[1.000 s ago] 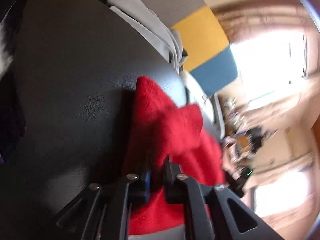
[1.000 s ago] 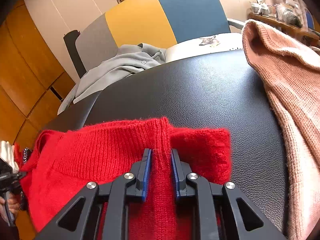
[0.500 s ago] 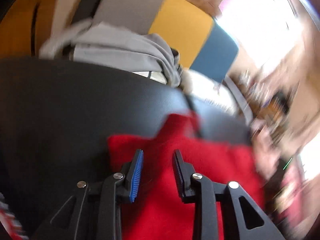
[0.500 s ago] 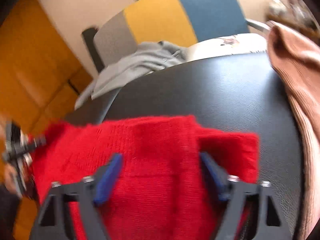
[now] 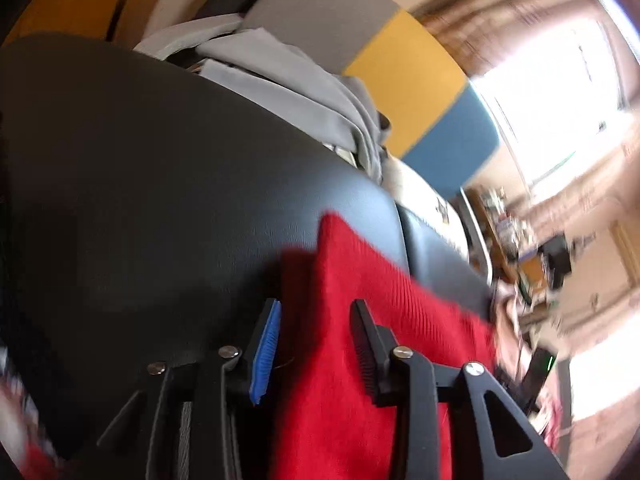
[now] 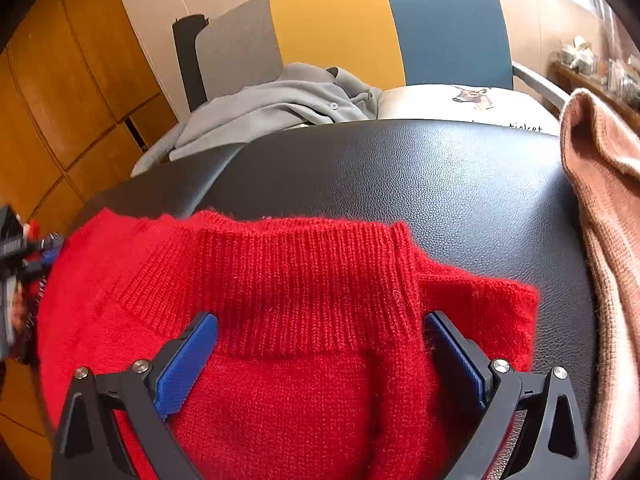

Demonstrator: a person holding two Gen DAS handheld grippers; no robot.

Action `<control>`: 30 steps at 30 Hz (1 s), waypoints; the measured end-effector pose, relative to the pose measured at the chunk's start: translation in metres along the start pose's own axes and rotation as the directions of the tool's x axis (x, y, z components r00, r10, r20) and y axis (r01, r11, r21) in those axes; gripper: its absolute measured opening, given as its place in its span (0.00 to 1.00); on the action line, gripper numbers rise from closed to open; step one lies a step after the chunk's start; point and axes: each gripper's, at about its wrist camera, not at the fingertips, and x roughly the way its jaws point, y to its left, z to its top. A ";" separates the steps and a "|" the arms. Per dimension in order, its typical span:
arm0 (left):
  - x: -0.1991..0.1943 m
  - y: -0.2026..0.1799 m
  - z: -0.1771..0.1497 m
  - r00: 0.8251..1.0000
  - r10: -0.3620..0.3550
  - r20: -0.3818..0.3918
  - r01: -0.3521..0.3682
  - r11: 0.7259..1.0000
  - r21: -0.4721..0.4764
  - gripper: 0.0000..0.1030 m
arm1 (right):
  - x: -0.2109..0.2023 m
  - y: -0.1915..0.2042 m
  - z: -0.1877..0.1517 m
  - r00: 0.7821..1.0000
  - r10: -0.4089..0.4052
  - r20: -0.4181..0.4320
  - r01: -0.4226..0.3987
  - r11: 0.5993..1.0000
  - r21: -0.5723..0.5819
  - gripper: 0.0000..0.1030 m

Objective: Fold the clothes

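Red knit sweater [image 6: 288,320] lies flat on black leather surface [image 6: 420,176]; right gripper [image 6: 320,344] spread wide over ribbed collar, gripping nothing; left gripper [image 5: 314,336] parted above sweater edge, gripping nothing; pink sweater [image 6: 604,216] at right; grey garment [image 6: 280,108] behind.

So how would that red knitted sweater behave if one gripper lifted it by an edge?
The red sweater would probably droop limply: it is soft knit, already lying in folded layers. Its fuzzy ribbing suggests pads grip well. It may slide on the smooth black surface.
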 end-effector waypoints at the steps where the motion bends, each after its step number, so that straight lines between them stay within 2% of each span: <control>1: -0.002 0.000 -0.008 1.000 0.000 -0.008 0.000 1.000 0.014 0.38 | -0.002 -0.004 0.000 1.000 0.030 0.009 -0.030 0.999 0.023 1.00; 4: -0.007 0.000 -0.031 1.000 0.000 -0.032 0.002 0.998 0.055 0.38 | -0.015 -0.020 -0.001 0.991 0.126 0.042 -0.130 0.985 0.117 1.00; 8: -0.012 0.003 -0.058 0.999 0.005 -0.050 0.000 0.997 0.081 0.38 | -0.056 -0.041 -0.008 0.983 0.151 0.100 -0.169 0.963 0.211 1.00; 11: -0.013 0.012 -0.064 0.999 -0.028 -0.039 0.029 0.999 0.030 0.38 | -0.083 -0.051 -0.020 0.985 0.140 0.096 -0.159 0.960 0.230 1.00; 14: -0.014 0.013 -0.064 0.999 -0.043 -0.027 0.043 0.999 0.009 0.38 | -0.101 -0.051 -0.038 0.993 0.110 0.041 -0.116 0.967 0.225 1.00; 18: -0.014 0.004 -0.063 1.000 -0.018 -0.016 0.019 0.999 0.044 0.38 | -0.106 -0.033 -0.054 0.996 0.094 0.003 -0.094 0.987 0.131 0.96; 21: -0.013 -0.002 -0.060 1.000 -0.004 -0.007 0.004 0.998 0.065 0.37 | -0.091 -0.024 -0.051 0.996 0.085 -0.006 -0.084 0.992 0.092 0.84; 23: -0.014 -0.004 -0.060 1.000 0.002 0.006 -0.002 0.997 0.078 0.36 | -0.074 -0.023 -0.047 0.996 0.082 -0.021 -0.079 0.992 0.093 0.69; 25: -0.018 -0.006 -0.060 1.000 0.006 0.026 -0.008 0.995 0.103 0.36 | -0.059 -0.024 -0.044 0.996 0.071 -0.047 -0.066 0.993 0.101 0.59; 27: -0.022 -0.008 -0.061 0.999 0.007 0.045 -0.013 0.991 0.130 0.36 | -0.050 -0.026 -0.041 0.997 0.041 -0.064 -0.034 0.994 0.106 0.43; 28: -0.023 -0.010 -0.061 0.999 0.004 0.051 -0.011 0.988 0.152 0.36 | -0.048 -0.026 -0.040 0.997 0.018 -0.068 -0.011 0.994 0.106 0.26; 29: -0.022 -0.013 -0.060 0.999 -0.002 0.046 -0.007 0.984 0.176 0.34 | -0.049 -0.027 -0.039 0.997 0.010 -0.076 -0.001 0.994 0.112 0.13; 30: -0.021 -0.017 -0.060 0.999 -0.008 0.031 0.001 0.980 0.198 0.23 | -0.050 -0.026 -0.038 0.997 0.016 -0.076 -0.007 0.994 0.113 0.11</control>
